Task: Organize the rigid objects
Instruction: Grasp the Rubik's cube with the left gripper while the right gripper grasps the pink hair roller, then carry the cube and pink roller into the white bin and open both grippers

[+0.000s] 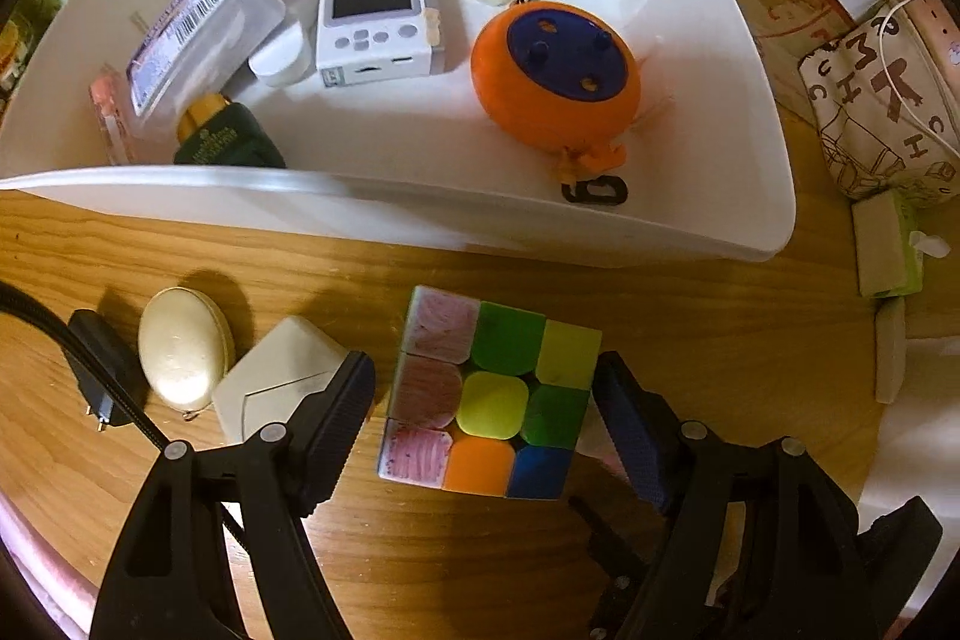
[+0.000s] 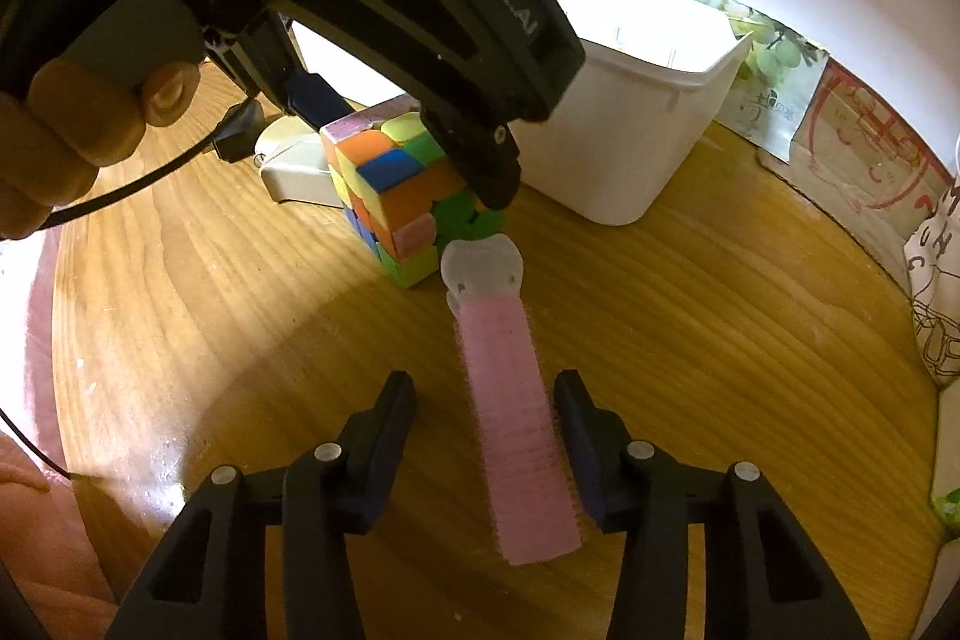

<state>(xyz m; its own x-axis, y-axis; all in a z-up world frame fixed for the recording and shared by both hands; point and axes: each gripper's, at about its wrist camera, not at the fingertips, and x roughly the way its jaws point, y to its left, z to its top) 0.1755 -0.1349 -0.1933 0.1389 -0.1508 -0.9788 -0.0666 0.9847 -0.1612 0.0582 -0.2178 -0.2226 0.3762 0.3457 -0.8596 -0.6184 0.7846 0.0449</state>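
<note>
Left fingers [image 1: 483,400]: spread either side of the puzzle cube [image 1: 489,394], a gap showing on the left side, so no grip that I can see.
Puzzle cube: sitting on the wooden worktop [image 1: 420,550], just in front of the white bin [image 1: 750,196].
Right fingers [image 2: 485,436]: parted around the pink hair roller clip [image 2: 516,430], the right pad close beside it, the left pad clear; no squeeze on it.
Roller clip: lying flat on the worktop, its pale end right by the cube.
White bin: holding an orange ball toy [image 1: 555,67], a white handheld console [image 1: 375,19], a clear case [image 1: 192,34].
Beside the left fingers: a white box [image 1: 279,376], then a gold oval case [image 1: 180,346].
</note>
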